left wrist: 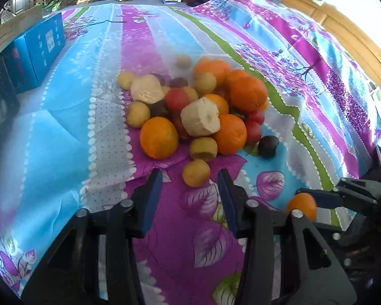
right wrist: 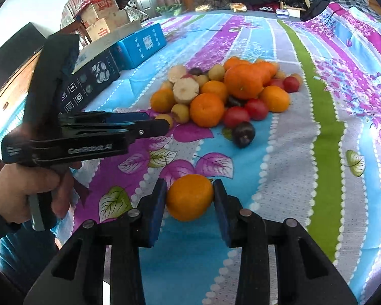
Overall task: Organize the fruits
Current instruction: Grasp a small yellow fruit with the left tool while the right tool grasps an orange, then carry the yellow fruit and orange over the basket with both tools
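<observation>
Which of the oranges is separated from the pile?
The orange between the pads of the right claw. It sits alone on the bedsheet, nearer the camera, while all the other oranges lie in the pile.

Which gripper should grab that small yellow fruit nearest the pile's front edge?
Left. The left gripper has open jaws flanking the yellow fruit; the right gripper is already shut on an orange.
</observation>
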Tool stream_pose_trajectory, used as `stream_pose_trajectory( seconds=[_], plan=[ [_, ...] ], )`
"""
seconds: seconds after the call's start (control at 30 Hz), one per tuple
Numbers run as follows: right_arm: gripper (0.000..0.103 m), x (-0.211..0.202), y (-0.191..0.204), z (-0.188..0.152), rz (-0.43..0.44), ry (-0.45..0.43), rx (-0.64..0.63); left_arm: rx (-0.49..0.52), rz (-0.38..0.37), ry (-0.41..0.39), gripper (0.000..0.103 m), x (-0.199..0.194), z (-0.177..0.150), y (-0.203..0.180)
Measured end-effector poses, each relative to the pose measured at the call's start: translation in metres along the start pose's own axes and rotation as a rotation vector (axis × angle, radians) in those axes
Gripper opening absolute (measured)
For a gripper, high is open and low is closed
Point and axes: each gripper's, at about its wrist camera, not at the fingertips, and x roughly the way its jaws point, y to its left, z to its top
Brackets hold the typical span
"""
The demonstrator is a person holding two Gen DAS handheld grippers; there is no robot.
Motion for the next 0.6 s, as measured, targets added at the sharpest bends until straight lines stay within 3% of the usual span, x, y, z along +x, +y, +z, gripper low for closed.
stream_pose_trajectory(
  seconds=[0.33,0.47,0.6],
  plan=[
    [0.04,-0.009,-0.008,0.026,-0.074,-0.042,0.045,0.029,0.059,0.022,0.024,0.007,0.001,-0.008],
    [0.04,-0.014,-0.007,0.04,-0.117,-0.061,0.063,-0.013,0.118,-0.012,0.024,-0.018,0.008,-0.002],
    [0.04,-0.022,0.003,0.068,-0.162,-0.084,0.059,-0.038,0.234,-0.047,0.024,-0.059,0.016,0.01]
  ],
)
